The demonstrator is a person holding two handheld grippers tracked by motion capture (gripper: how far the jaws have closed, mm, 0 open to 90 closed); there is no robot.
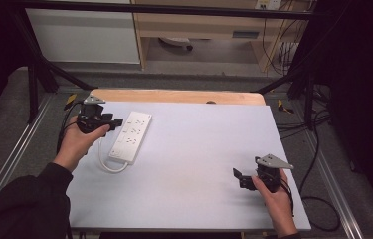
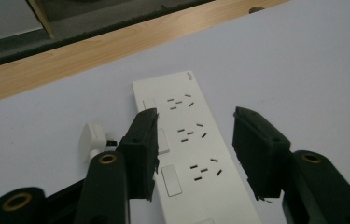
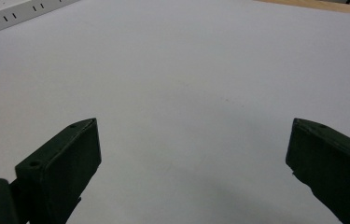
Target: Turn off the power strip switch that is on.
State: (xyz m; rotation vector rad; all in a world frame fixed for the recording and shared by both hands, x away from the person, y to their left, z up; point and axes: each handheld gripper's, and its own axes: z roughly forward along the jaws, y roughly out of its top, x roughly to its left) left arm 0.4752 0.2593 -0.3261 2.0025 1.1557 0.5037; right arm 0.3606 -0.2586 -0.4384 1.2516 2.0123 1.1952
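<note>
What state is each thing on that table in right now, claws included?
Power strip: lying flat, sockets up, nothing plugged in.
Plug: loose on the table beside the strip.
Cord: curled off the strip's near end.
Left claw: jaws either side of the strip, not yet pressing it.
Right claw: wide open, holding nothing, over bare table.

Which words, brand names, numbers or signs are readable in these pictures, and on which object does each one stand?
No text can be read.
Power strip: a small grey mark at its far corner, perhaps a brand, too small and blurred to read.
Wall plate at the far top edge of the high view: any marking too small to read.
Grippers and table cover: no lettering visible.
</note>
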